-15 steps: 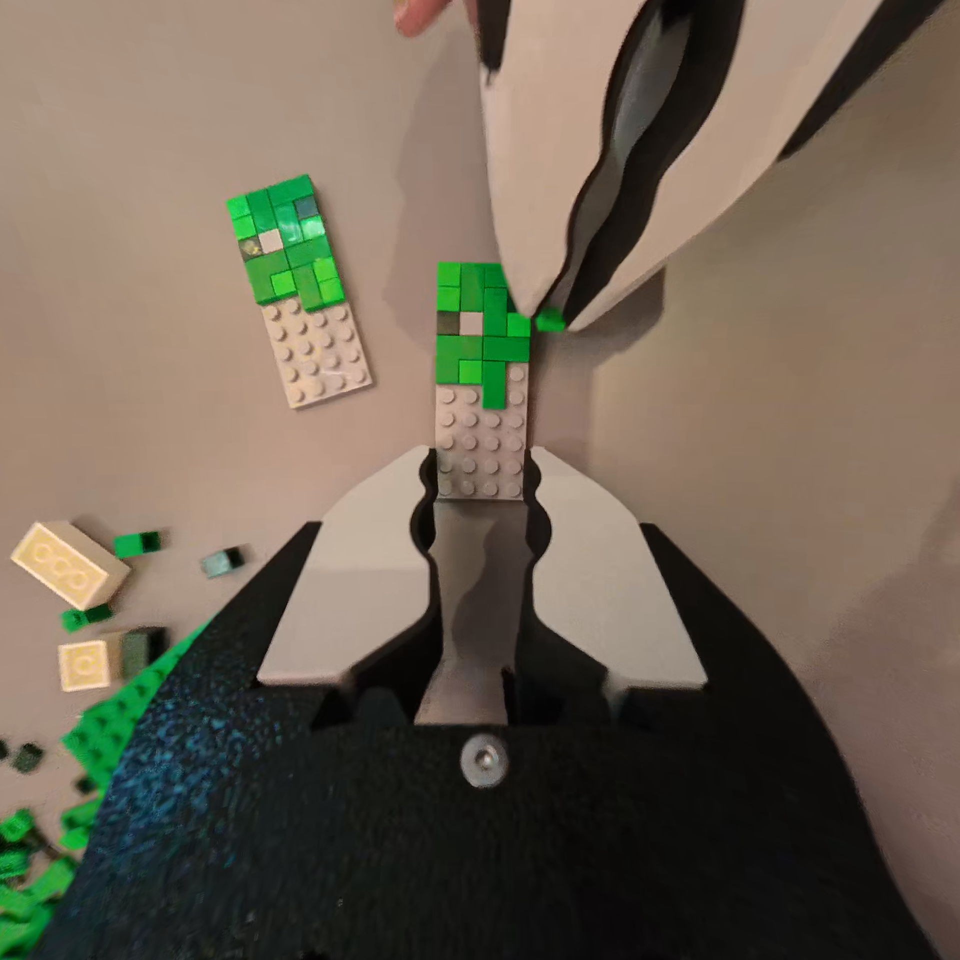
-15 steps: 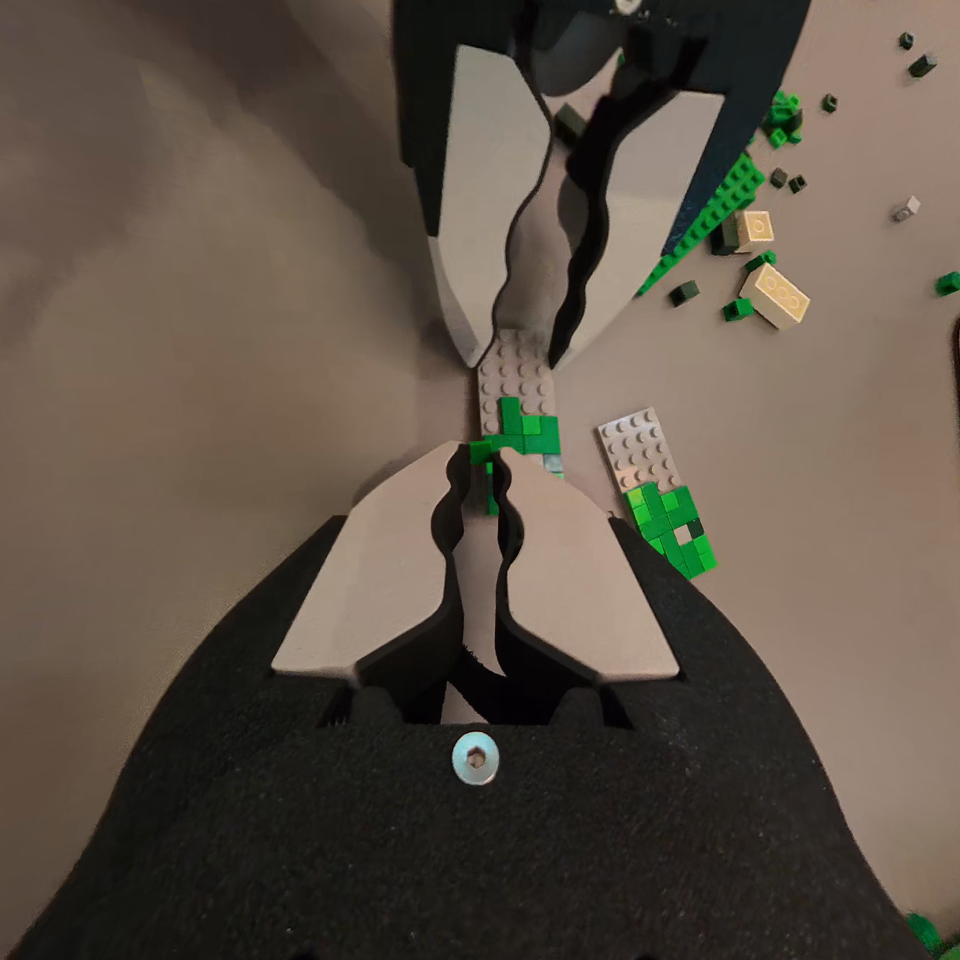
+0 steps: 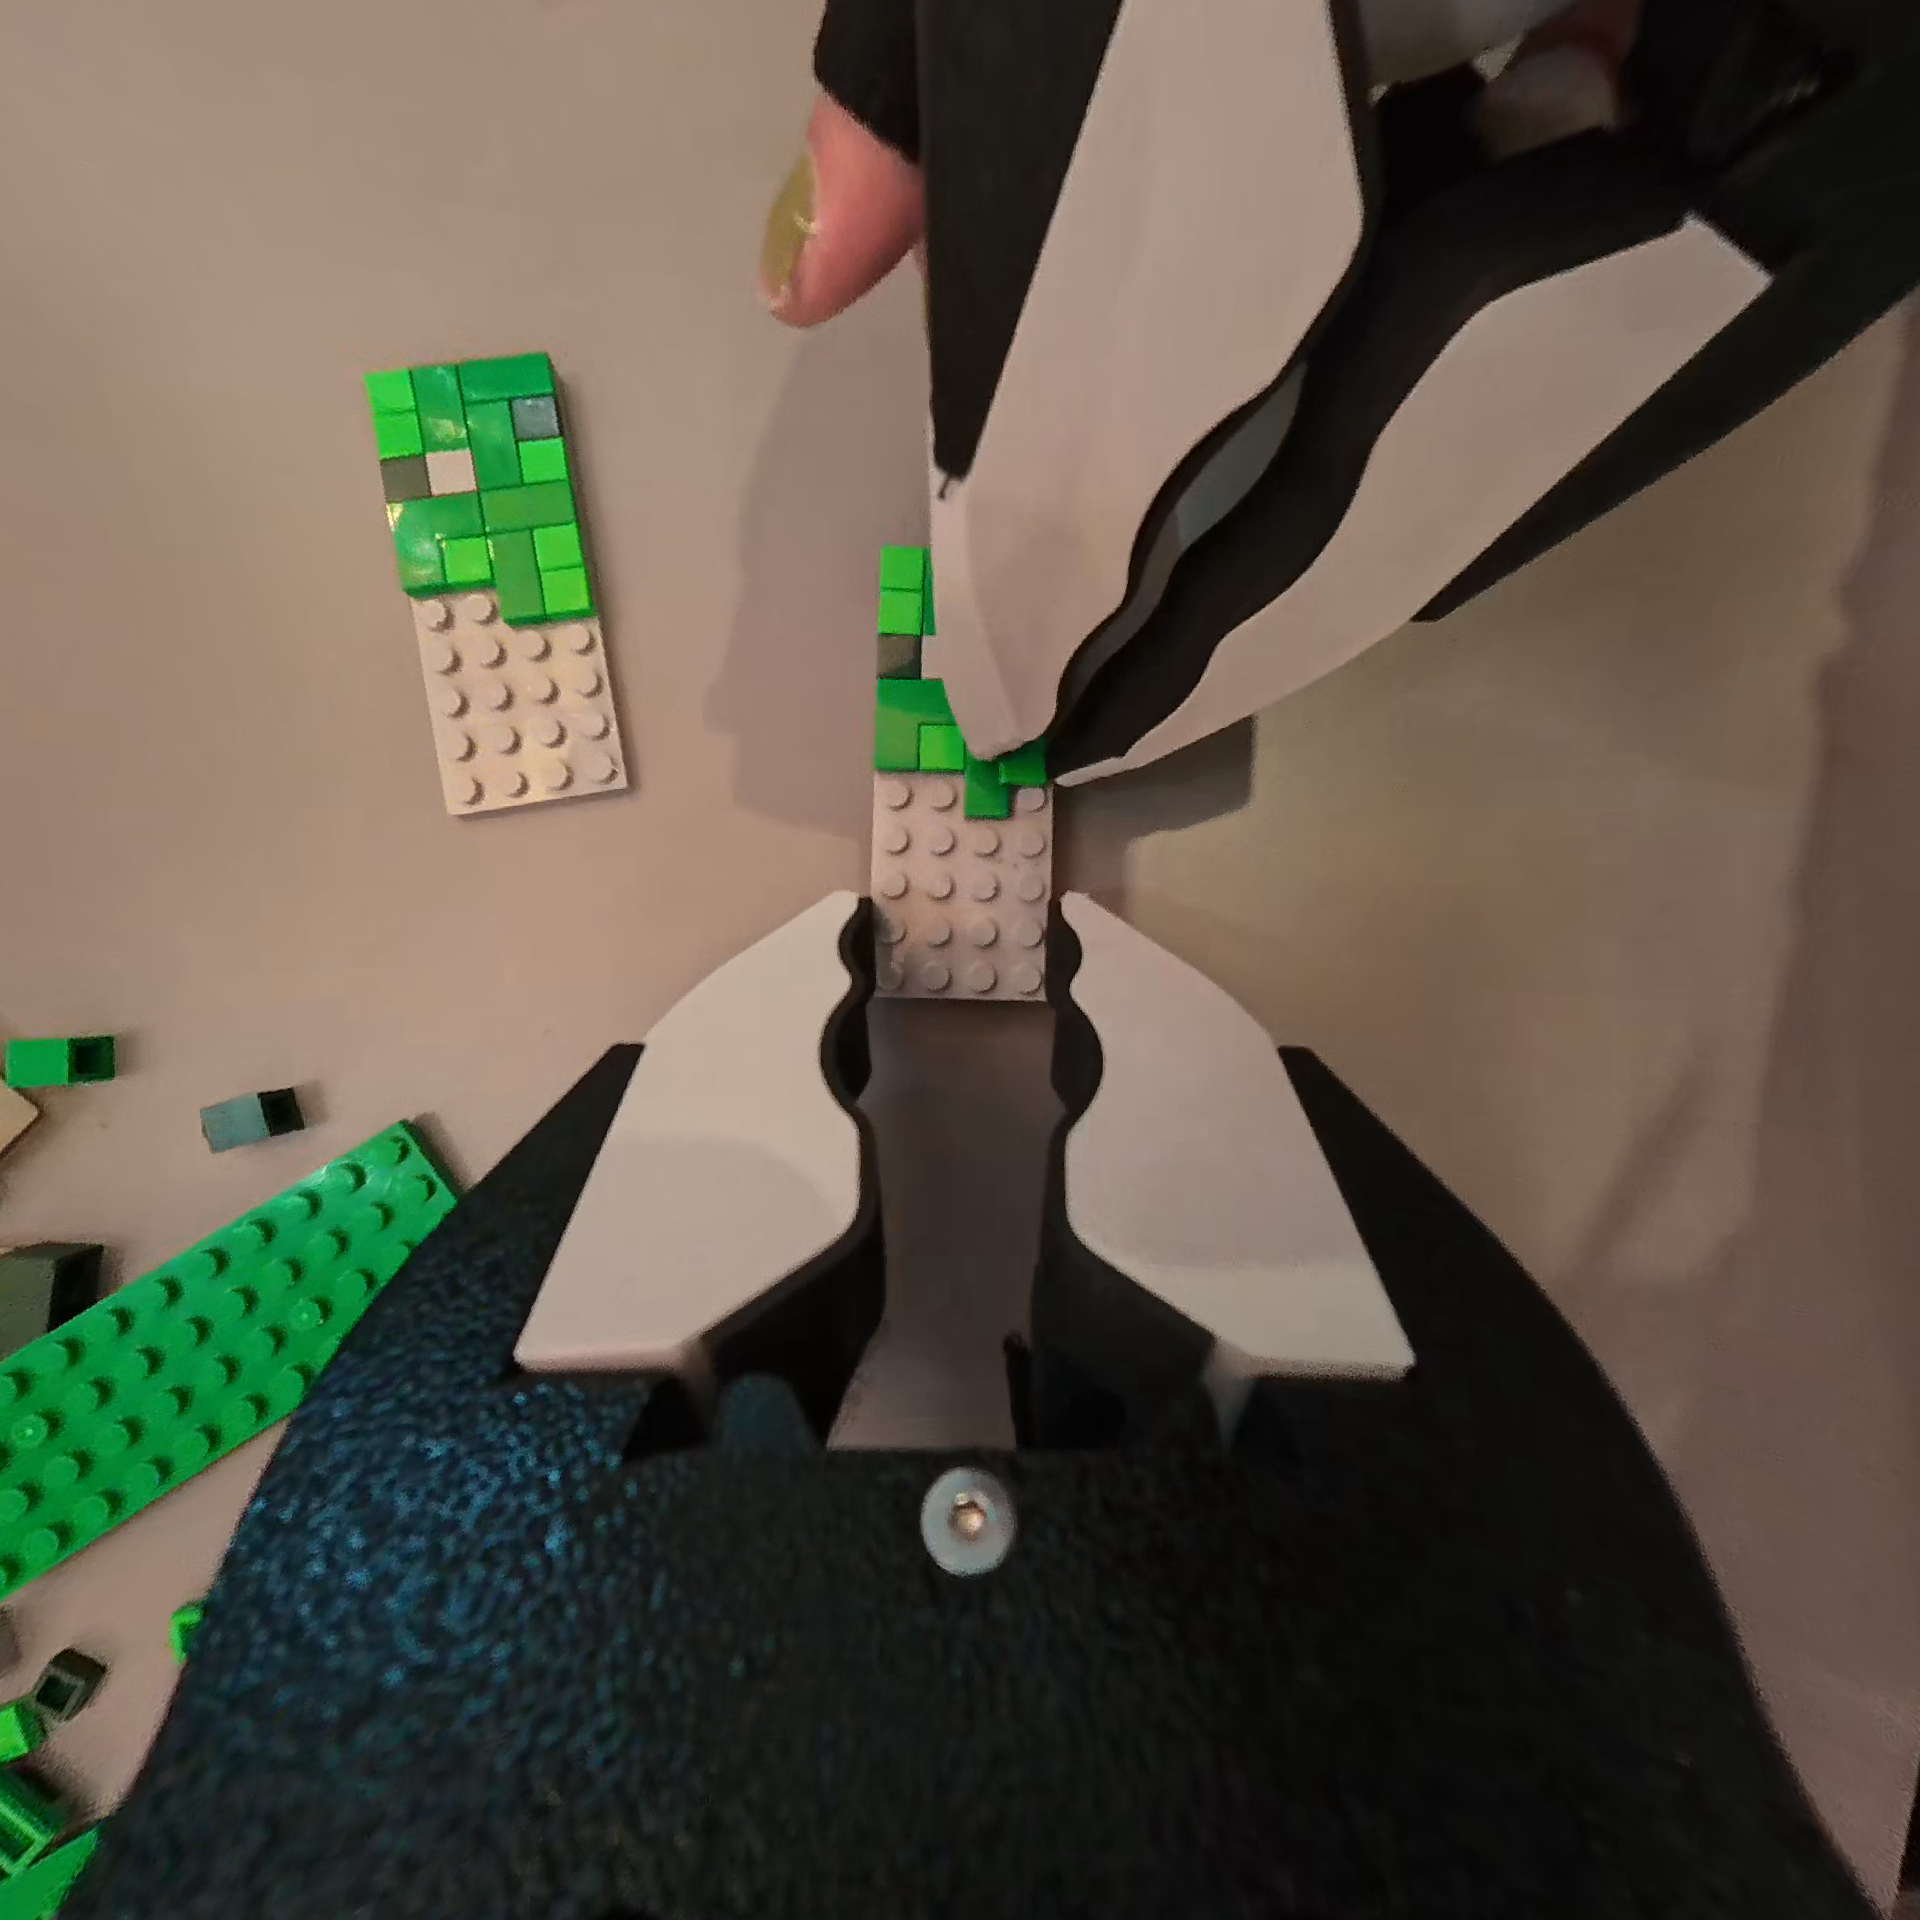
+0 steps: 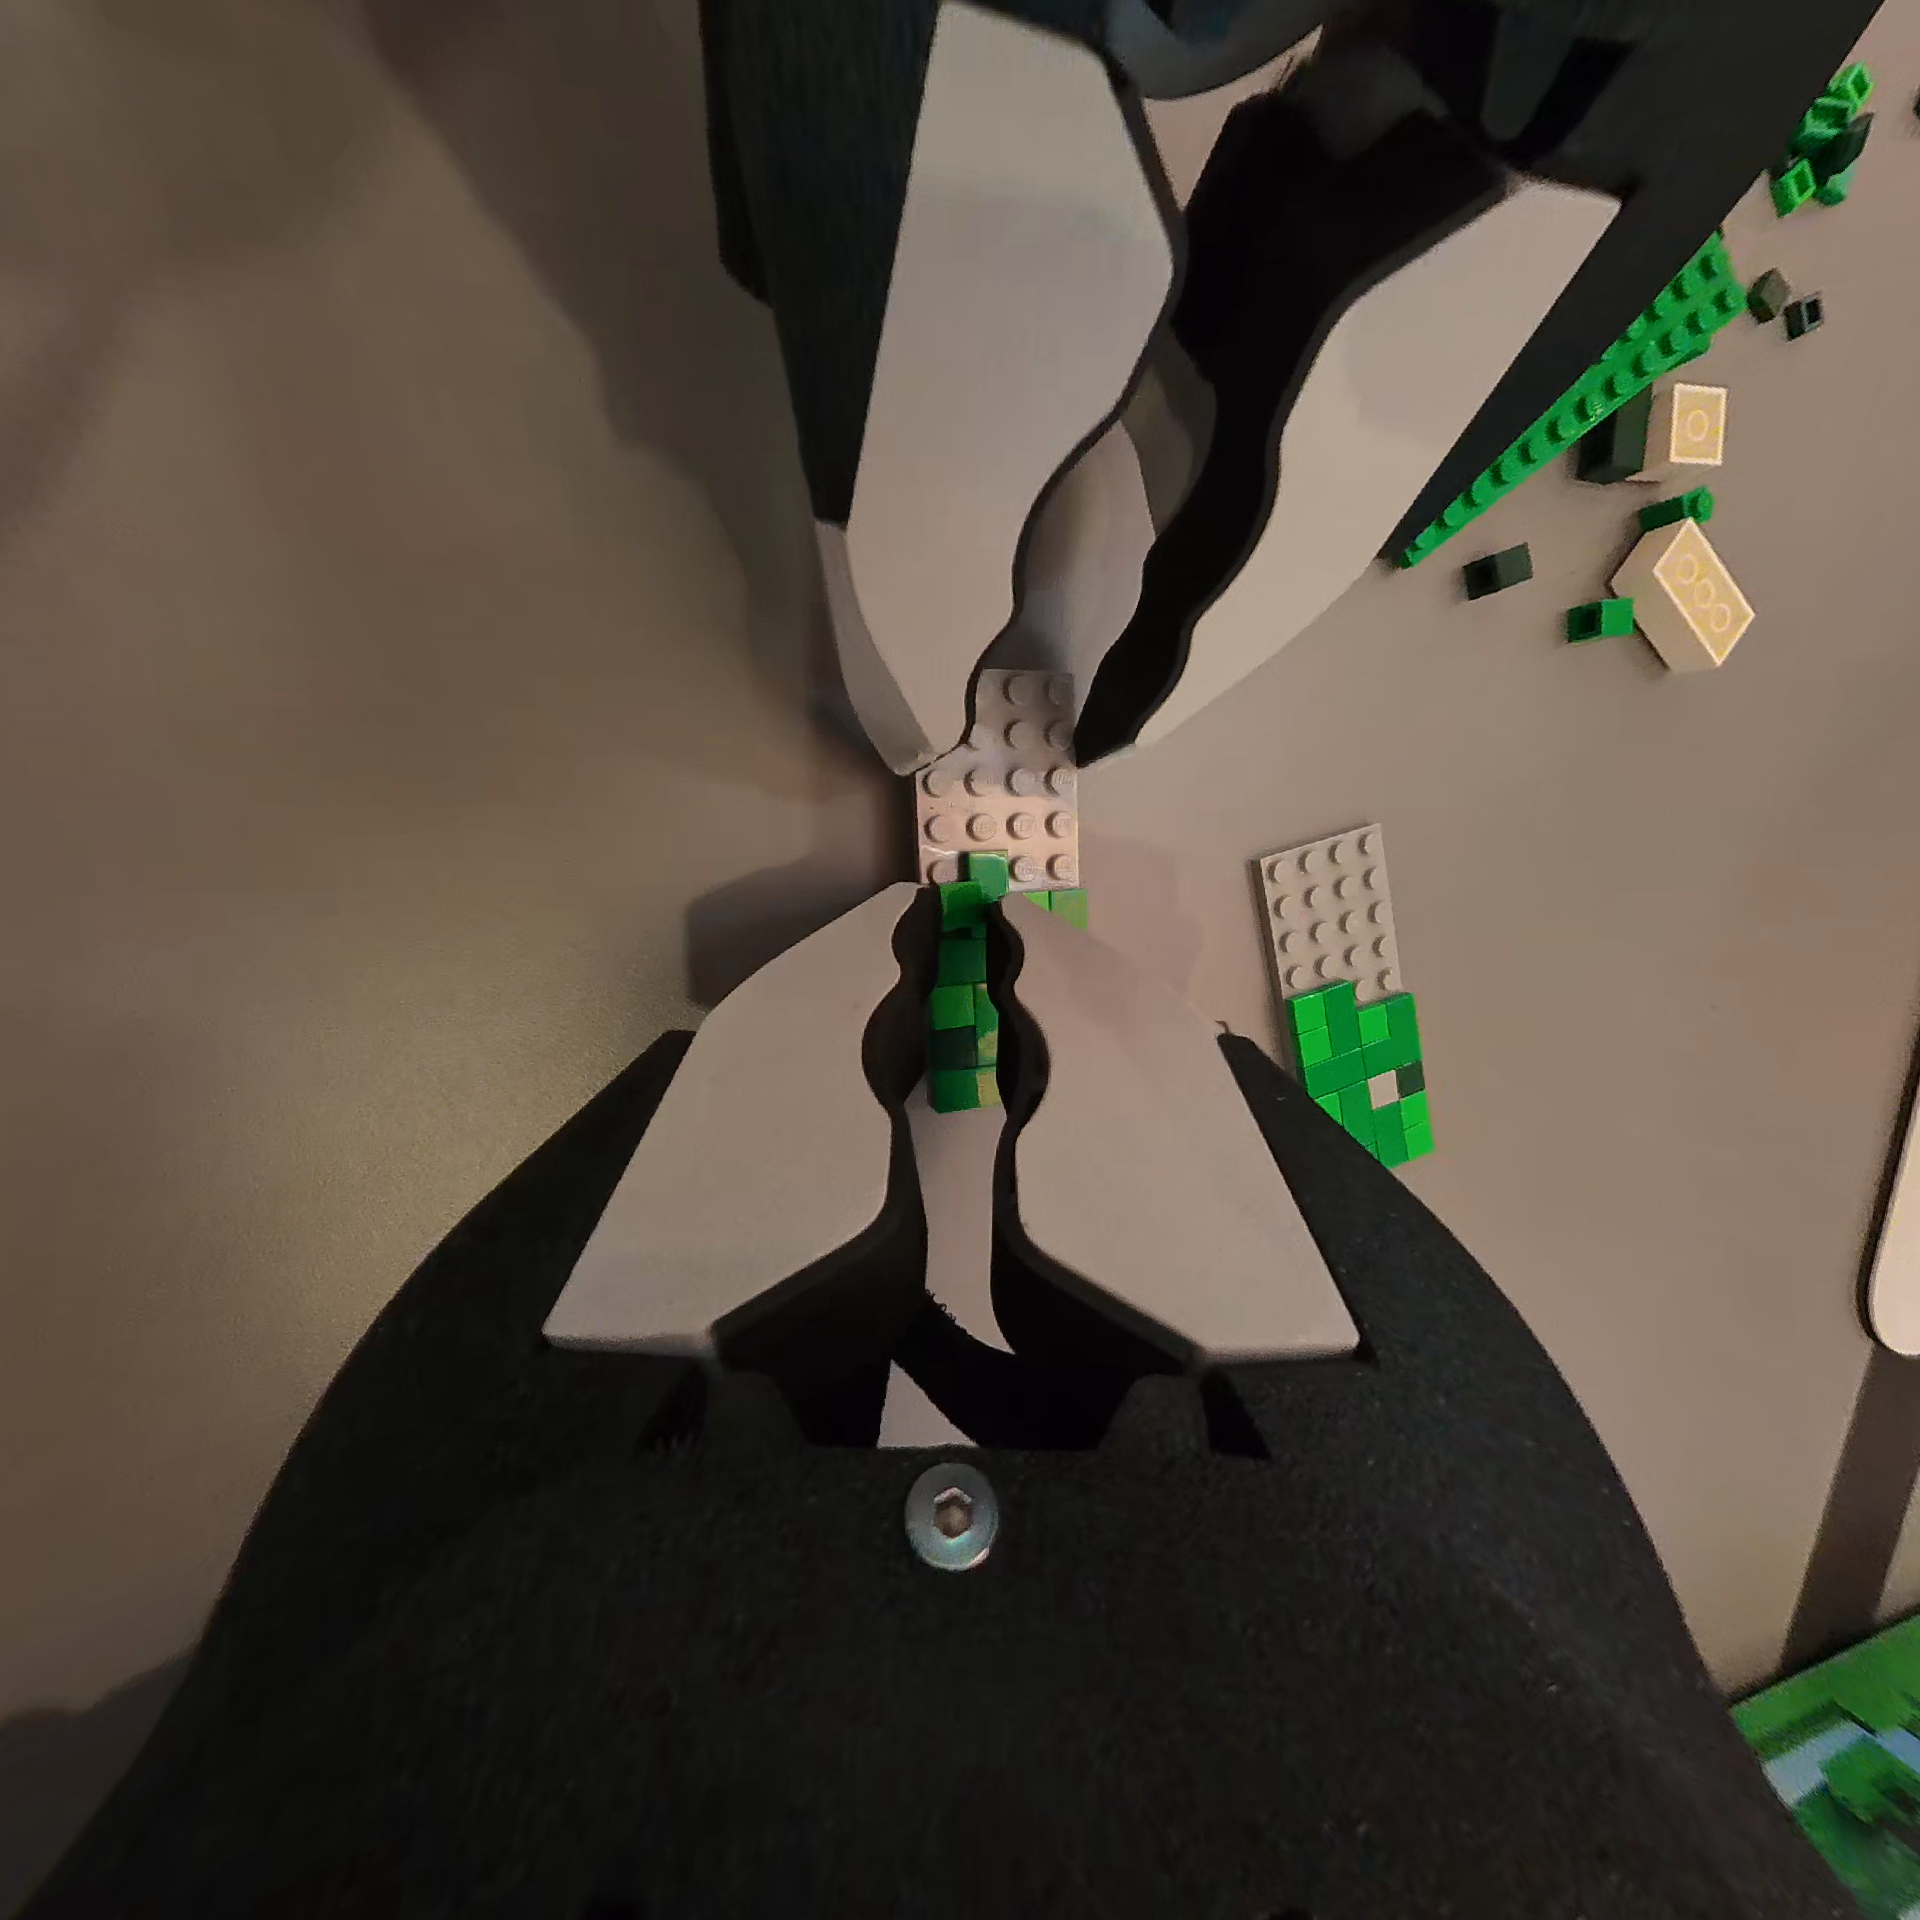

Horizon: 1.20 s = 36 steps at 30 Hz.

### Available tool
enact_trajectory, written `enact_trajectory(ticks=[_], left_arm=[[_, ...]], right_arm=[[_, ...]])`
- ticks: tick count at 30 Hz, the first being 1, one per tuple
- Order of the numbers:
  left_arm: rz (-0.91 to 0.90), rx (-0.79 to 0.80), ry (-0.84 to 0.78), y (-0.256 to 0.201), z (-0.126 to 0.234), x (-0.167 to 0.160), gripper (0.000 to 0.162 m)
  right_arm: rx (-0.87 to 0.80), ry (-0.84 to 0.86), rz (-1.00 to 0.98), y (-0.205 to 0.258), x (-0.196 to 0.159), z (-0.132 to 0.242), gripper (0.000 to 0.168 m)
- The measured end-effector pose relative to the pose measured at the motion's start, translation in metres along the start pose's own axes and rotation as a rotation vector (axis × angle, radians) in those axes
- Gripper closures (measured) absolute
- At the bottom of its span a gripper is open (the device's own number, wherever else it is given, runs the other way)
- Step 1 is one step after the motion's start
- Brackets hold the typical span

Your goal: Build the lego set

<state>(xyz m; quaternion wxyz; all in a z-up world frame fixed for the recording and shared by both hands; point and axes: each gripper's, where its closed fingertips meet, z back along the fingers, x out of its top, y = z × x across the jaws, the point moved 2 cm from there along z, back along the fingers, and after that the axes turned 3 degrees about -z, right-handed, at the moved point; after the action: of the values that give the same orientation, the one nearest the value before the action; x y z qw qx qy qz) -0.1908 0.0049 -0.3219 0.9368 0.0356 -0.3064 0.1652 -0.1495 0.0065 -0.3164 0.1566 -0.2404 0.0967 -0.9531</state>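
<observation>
While the left claw [image 3: 961,951] is clamping the grey plate [image 3: 961,894] by its near end on the desk [image 3: 1507,831], the right claw [image 4: 961,899] is pinching a small green tile [image 3: 1016,767] at the plate's tiled edge. The piece appears light, rigid and slippery; gripping its side edges is advised.

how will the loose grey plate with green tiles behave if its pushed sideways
The loose grey plate is thin and lies flat on the table, so it would probably slide, not tip. It looks rigid and light. Its glossy tiles may slip under tongs.
</observation>
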Motion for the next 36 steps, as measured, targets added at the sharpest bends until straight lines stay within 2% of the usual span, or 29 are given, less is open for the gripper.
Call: enact_trajectory(ticks=[1, 7, 15, 18, 22, 26, 30, 36], left_arm=[[0.003, -0.001, 0.0, 0.0, 0.0, 0.0, 0.131], [0.015, -0.011, 0.007, -0.001, -0.001, -0.001, 0.131], [0.05, -0.008, 0.012, 0.0, -0.001, -0.001, 0.131], [0.082, -0.001, 0.001, 0.004, 0.001, -0.001, 0.131], [0.131, -0.005, -0.034, 0.008, 0.008, 0.001, 0.131], [0.163, -0.012, -0.06, 0.011, 0.014, 0.003, 0.131], [0.177, -0.022, -0.074, 0.012, 0.016, 0.004, 0.131], [0.188, -0.02, -0.1, 0.012, 0.02, 0.006, 0.131]], right_arm=[[0.001, 0.006, 0.0, 0.0, 0.0, 0.0, 0.16], [0.005, 0.029, 0.019, 0.001, -0.002, 0.0, 0.158], [-0.049, 0.006, -0.011, -0.005, -0.004, 0.007, 0.145], [-0.174, -0.102, 0.014, -0.01, -0.001, 0.013, 0.144], [-0.456, -0.2, 0.209, -0.006, 0.006, 0.019, 0.144], [-0.683, -0.146, 0.388, -0.005, 0.009, 0.017, 0.141], [-0.78, -0.065, 0.498, -0.007, 0.009, 0.011, 0.142], [-0.897, 0.01, 0.631, -0.011, 0.009, 0.009, 0.159]])
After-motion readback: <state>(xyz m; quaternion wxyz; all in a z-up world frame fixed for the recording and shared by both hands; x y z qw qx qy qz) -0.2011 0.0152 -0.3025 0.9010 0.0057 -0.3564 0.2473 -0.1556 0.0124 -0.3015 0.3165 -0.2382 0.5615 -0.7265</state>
